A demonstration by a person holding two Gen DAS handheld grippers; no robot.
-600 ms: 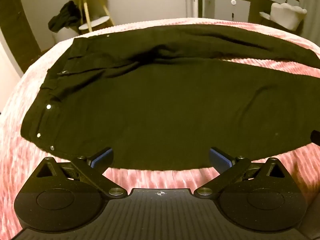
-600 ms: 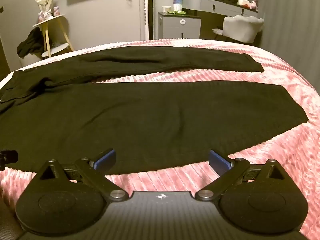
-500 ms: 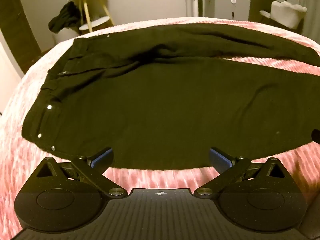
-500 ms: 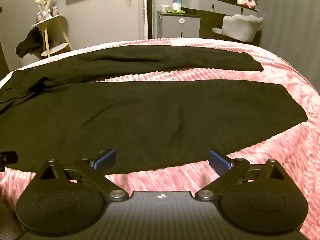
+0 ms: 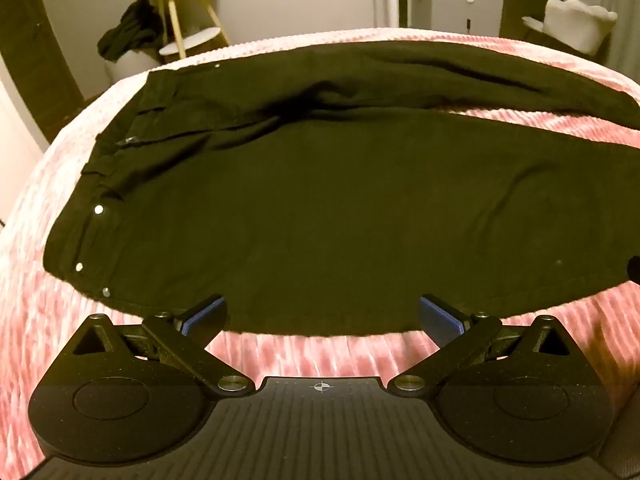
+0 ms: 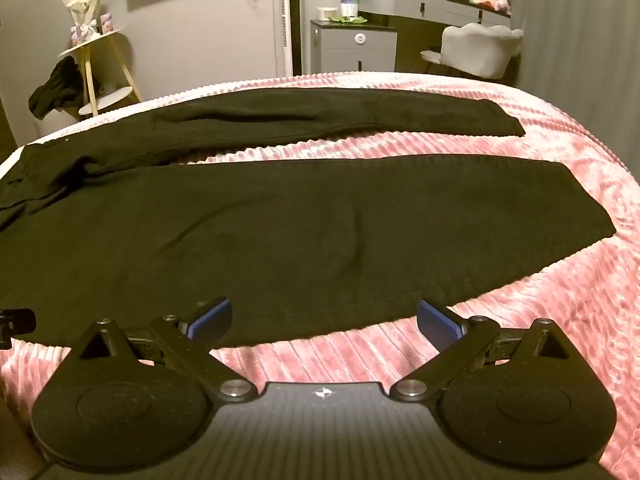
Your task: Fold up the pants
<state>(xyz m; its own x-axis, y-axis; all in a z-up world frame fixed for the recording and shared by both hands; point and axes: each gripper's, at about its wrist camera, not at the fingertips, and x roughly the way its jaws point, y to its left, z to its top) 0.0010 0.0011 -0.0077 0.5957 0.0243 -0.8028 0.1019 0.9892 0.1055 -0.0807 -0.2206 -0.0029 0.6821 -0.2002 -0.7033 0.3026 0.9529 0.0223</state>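
Left wrist view first, scanning left to right. Pink ribbed bedspread [image 5: 28, 300] filling the edges. Black pants [image 5: 320, 200] spread flat across it, waistband end over at 9 o'clock with three little silver rivets [image 5: 98, 209] showing, legs running off toward 3 o'clock. Near hem edge of the fabric right down at 6 o'clock, just past the left gripper [image 5: 320, 316]. Jaws wide open, blue pads [image 5: 202, 314] apart, nothing pinched, only bare bedspread and the pants' edge in the gap. Side table [image 5: 180, 8] with a dark garment [image 5: 128, 34] hanging off it up at 11 o'clock, white chair [image 5: 576, 20] at 1 o'clock.

Right wrist view now. Tip of the other gripper poking in at 9 o'clock. Pants [image 6: 280, 232] again, both legs laid out separately: far leg up around 12 o'clock, near leg across the centre, cuffs ending toward 3 o'clock with a strip of pink between the two. Right gripper [image 6: 324, 316] at 6 o'clock, also fully open, empty, near leg's edge lying between the fingers but not touched as far as visible. Grey cabinet [image 6: 352, 46] at 12 o'clock, vanity and chair [image 6: 476, 50] at 1 o'clock.
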